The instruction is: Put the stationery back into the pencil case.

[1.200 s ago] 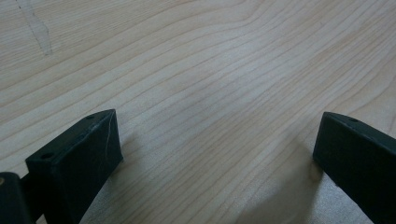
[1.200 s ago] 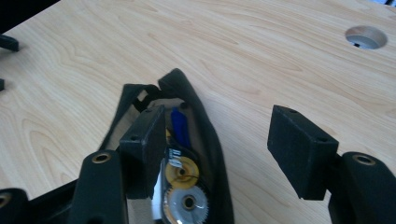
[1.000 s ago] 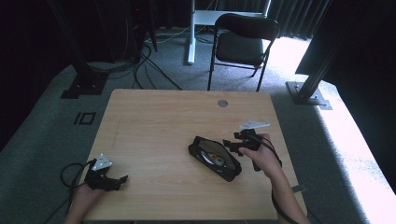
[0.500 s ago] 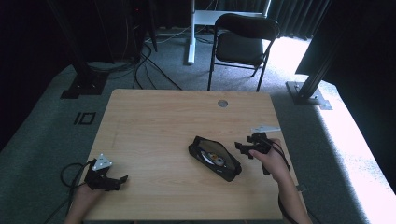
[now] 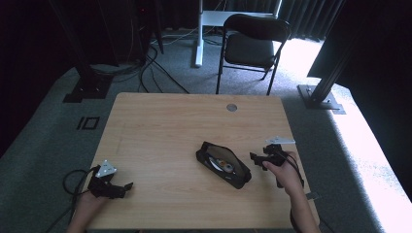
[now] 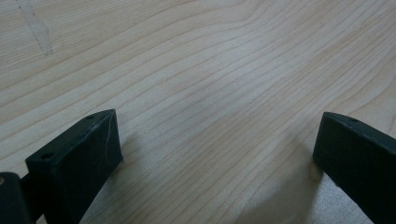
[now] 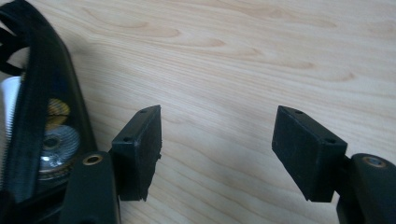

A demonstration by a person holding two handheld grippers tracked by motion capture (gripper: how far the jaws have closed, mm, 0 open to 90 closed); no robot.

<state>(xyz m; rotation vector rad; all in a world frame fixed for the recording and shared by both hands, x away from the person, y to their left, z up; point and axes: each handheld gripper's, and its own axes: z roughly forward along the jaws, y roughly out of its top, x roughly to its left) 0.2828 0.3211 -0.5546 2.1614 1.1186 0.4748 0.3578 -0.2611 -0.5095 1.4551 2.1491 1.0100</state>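
Black zip case [image 5: 223, 164] lies open on the worktop [image 5: 160, 126], right of centre toward the near edge, lid flap spread, discs visible inside. My read: the opening step looks done; whatever goes in or comes out is not yet in hand.

Right tool [image 5: 256, 158] sits just right of the case, jaws apart, nothing between them. In the right gripper view the case rim [image 7: 42, 93] and a shiny disc [image 7: 58, 144] sit just left of the jaws, close but apart.

Left tool [image 5: 125, 186] rests at the near-left corner, well apart from the case, jaws spread over bare wood [image 6: 210, 93].

Nothing blocks the path to the case. Cable grommet [image 5: 231, 107] at the far edge, chair [image 5: 252, 43] beyond the worktop; neither is in the way.
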